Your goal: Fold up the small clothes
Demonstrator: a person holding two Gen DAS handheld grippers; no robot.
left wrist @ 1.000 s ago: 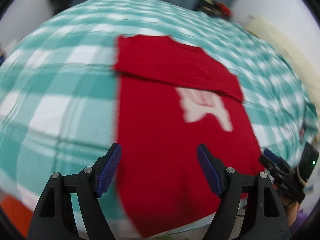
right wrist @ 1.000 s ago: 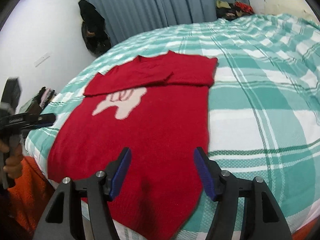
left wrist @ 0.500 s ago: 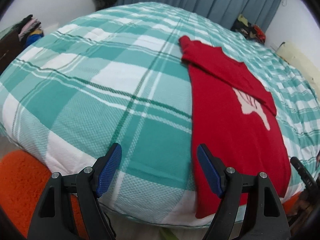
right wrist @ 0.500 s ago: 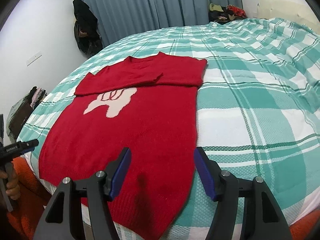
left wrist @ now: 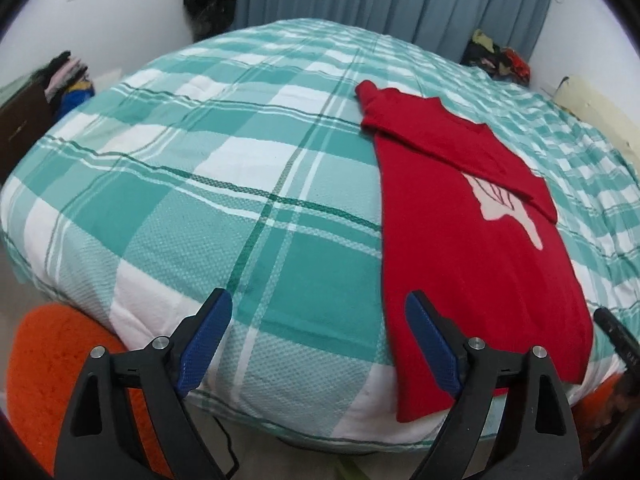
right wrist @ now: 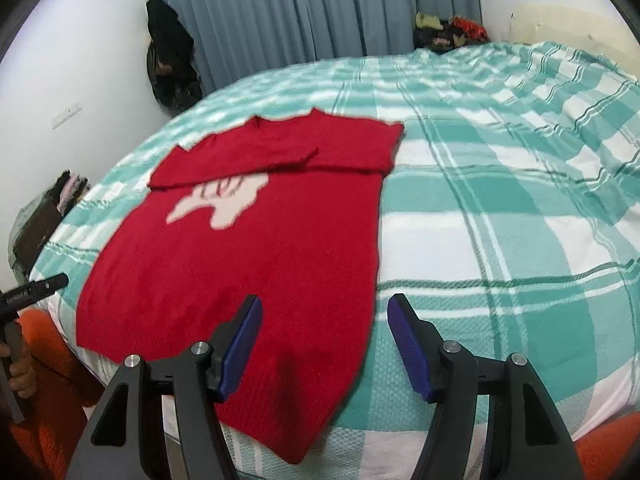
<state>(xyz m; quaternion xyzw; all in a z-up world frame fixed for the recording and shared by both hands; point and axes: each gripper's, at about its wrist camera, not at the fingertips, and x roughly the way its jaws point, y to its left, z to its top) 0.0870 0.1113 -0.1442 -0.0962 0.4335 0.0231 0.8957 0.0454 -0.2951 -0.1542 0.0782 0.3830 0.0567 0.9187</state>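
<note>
Sweater [right wrist: 256, 264] sleeves half hide its pale motif [right wrist: 222, 204]; left gripper [left wrist: 318, 340], just widened, and right gripper [right wrist: 324, 344] gape empty.

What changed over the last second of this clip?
The left gripper swung off the red sweater toward the bare bedspread, and its jaws have just been opening, nothing between them. The right gripper hovers open over the hem as before; the sweater lies unmoved, sleeves folded.

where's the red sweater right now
The red sweater lies flat on the checked bedspread at the bed's near edge, hem toward the cameras; the right gripper hovers over its right hem corner.
</note>
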